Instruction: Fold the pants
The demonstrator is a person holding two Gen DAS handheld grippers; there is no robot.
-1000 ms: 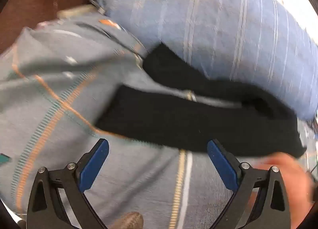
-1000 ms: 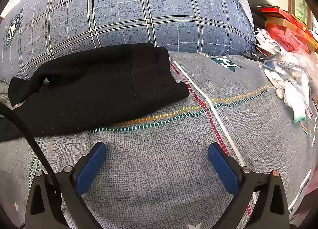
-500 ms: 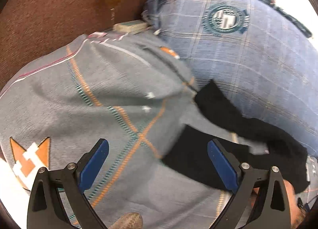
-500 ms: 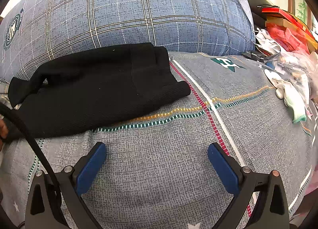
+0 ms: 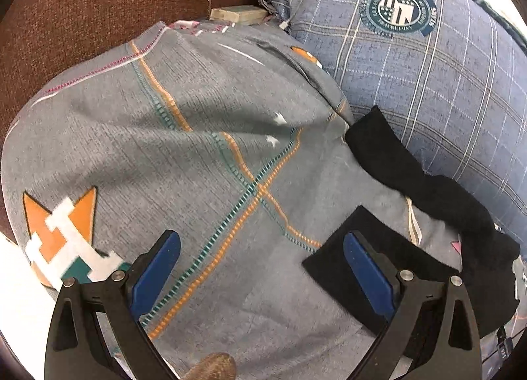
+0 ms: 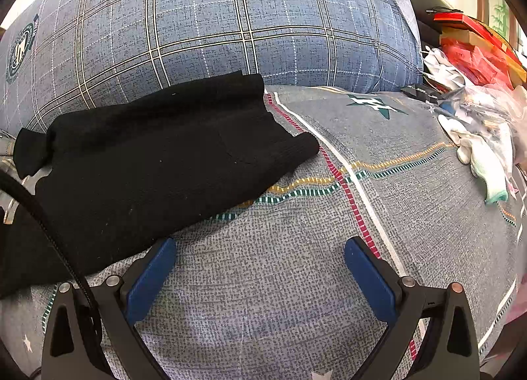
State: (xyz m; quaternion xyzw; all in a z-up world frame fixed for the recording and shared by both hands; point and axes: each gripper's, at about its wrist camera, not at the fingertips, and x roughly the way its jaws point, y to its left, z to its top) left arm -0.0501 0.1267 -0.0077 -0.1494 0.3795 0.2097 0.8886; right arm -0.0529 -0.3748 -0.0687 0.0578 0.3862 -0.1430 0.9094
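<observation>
The black pants (image 6: 158,162) lie on the grey patterned bedspread (image 6: 411,215), against a blue plaid pillow (image 6: 230,27). In the right wrist view their waist end is at the right and the legs run off to the left. In the left wrist view the two leg ends (image 5: 425,235) lie at the right, one of them behind my right finger. My left gripper (image 5: 262,271) is open and empty, above bare bedspread to the left of the leg ends. My right gripper (image 6: 260,268) is open and empty, just in front of the pants.
A brown headboard (image 5: 82,11) and a small box (image 5: 238,14) sit at the bed's far corner. A white glove (image 6: 484,162), plastic bags and red packages (image 6: 474,60) lie at the bed's right side. A black cable (image 6: 42,215) crosses the pants.
My left gripper has swung left, away from the pants, so the leg ends moved from the middle of its view to the right edge. The right gripper has stayed still.
</observation>
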